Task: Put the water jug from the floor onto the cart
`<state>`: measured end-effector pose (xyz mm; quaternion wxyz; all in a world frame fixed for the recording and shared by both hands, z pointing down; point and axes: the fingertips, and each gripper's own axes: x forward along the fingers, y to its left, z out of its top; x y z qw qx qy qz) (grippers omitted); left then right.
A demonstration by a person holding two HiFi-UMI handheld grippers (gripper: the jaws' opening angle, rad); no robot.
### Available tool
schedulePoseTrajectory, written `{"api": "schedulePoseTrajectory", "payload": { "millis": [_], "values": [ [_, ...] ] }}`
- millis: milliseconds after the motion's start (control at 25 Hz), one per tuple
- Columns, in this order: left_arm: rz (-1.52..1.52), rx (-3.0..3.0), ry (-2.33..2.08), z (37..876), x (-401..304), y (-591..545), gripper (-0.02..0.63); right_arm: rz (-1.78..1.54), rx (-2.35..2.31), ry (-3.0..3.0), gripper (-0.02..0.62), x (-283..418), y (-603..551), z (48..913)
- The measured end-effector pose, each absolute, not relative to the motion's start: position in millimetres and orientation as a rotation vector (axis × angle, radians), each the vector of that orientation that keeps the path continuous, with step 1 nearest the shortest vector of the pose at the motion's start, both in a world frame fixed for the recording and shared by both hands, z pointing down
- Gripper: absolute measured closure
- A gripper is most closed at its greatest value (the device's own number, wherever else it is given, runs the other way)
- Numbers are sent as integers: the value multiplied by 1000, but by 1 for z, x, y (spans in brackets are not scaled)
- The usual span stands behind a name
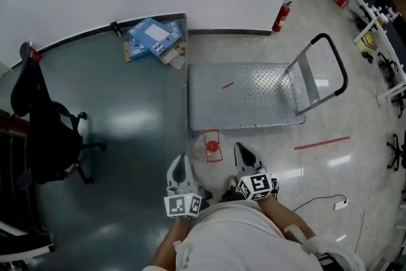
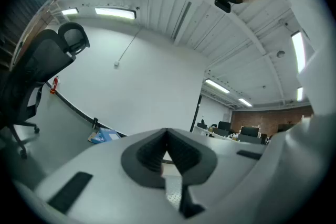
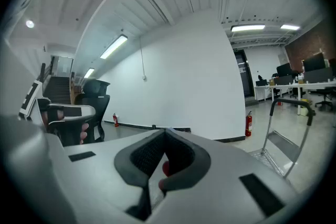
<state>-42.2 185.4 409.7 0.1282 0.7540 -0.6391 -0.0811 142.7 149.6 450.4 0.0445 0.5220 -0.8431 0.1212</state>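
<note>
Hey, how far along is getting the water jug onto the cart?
Nothing looks done yet: the water jug stands on the floor by the near edge of the cart. In hand: nothing; the left gripper and right gripper are shut and empty, just short of it. Left: grasp, lift, set it on the cart.

left gripper (image 1: 182, 167) and right gripper (image 1: 243, 157): pale grey moulded shells; black ribbed pads (image 2: 149, 152) in a dark V-shaped recess; black rectangular insets on top; cube (image 1: 183, 205) with black-and-white square markers on each; person wears an off-white top (image 1: 231, 235); white sleeve (image 1: 317, 245)
</note>
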Motion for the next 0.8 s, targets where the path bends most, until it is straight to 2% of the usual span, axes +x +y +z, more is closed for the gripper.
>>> {"api": "schedulePoseTrajectory", "payload": {
  "millis": [560, 800],
  "values": [
    [-231, 2216, -1858, 412, -47, 176, 603, 349, 1551, -2551, 581, 134, 138, 469],
    [-192, 2253, -1871, 416, -53, 161, 601, 185, 1333, -2440, 581, 110, 109, 510]
  ]
}}
